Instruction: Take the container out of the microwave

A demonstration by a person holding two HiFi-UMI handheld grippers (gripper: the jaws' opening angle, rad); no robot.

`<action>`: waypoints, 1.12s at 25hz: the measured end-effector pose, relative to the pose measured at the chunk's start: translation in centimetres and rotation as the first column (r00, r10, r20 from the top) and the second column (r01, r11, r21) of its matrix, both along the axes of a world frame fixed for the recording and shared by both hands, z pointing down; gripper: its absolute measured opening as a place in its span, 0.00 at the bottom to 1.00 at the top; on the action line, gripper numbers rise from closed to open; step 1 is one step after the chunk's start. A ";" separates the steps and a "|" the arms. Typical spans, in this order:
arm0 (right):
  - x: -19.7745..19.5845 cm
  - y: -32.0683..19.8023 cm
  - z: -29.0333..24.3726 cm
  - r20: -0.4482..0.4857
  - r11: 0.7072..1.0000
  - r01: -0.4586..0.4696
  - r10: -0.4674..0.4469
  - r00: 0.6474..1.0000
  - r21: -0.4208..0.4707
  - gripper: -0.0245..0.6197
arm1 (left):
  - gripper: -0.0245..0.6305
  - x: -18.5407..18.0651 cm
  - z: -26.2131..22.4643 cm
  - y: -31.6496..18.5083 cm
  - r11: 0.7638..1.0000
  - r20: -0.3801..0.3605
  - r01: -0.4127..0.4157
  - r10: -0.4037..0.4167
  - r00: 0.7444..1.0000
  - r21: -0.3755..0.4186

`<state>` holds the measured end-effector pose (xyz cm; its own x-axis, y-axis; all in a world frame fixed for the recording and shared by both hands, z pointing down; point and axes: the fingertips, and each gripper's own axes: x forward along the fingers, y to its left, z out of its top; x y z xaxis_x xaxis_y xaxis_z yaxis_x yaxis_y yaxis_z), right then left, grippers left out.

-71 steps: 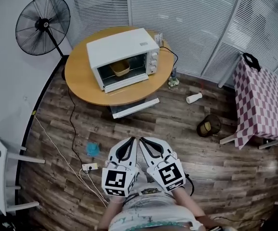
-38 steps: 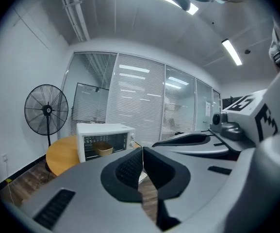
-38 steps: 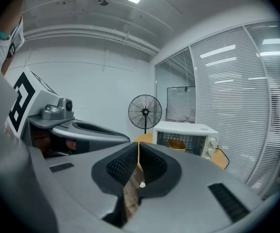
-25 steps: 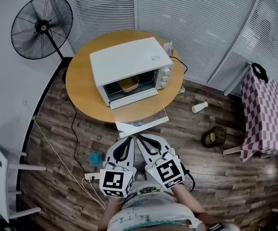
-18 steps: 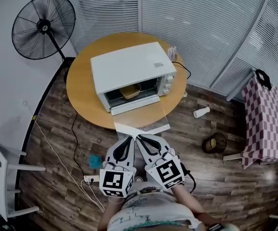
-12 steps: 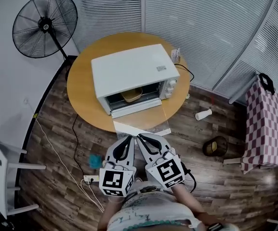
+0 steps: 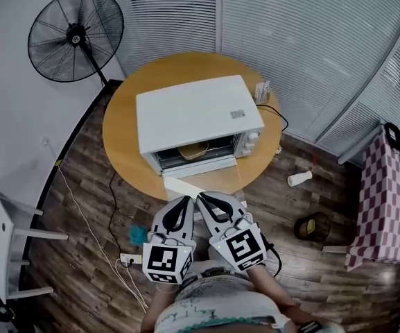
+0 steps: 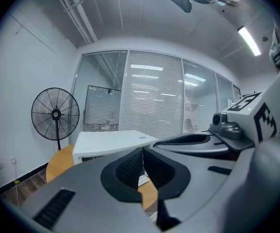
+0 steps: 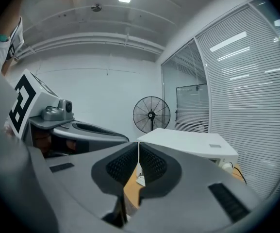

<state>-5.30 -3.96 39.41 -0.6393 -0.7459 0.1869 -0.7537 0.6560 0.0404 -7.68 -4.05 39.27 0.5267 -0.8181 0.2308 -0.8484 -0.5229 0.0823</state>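
A white oven-style microwave (image 7: 196,120) stands on a round wooden table (image 7: 123,141) with its glass door (image 7: 203,181) folded down and open. Inside, only part of a tan container (image 7: 193,151) shows under the top edge. My left gripper (image 7: 186,200) and right gripper (image 7: 201,198) are side by side just short of the table's near edge. Both are shut with nothing in them. In the left gripper view the shut left gripper (image 8: 142,152) points at the microwave (image 8: 113,142). In the right gripper view the right gripper (image 9: 138,149) is shut too, with the microwave (image 9: 188,142) ahead to the right.
A standing fan (image 7: 75,33) is left of the table. A power strip (image 7: 127,259) with cables and a blue item (image 7: 137,233) lie on the wood floor. A white bottle (image 7: 300,178), a dark bin (image 7: 309,226) and a checked table (image 7: 394,186) are to the right.
The table and microwave have drawn closer to both grippers, which stay together and shut. The open door's edge is now just beyond their tips.
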 end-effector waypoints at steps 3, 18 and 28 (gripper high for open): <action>0.7 -1.0 0.1 -0.004 1.000 0.030 -0.030 1.000 0.002 0.04 | 0.06 0.8 0.1 -1.0 1.000 0.001 0.023 -0.023 1.000 0.005; 1.3 -4.2 0.8 -0.004 0.993 0.117 -0.117 0.993 0.002 0.04 | 0.06 1.5 0.8 -3.8 0.994 -0.001 0.106 -0.106 0.994 -0.007; 0.6 -7.4 1.0 -0.012 1.000 0.030 -0.030 0.999 -0.007 0.04 | 0.06 0.0 0.8 -7.1 0.999 -0.008 0.035 -0.035 0.999 -0.011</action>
<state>-4.74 -11.39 40.39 -0.6590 -0.7251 0.2001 -0.7332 0.6786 0.0446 -7.63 -11.14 40.02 0.4998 -0.8336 0.2353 -0.8654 -0.4921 0.0947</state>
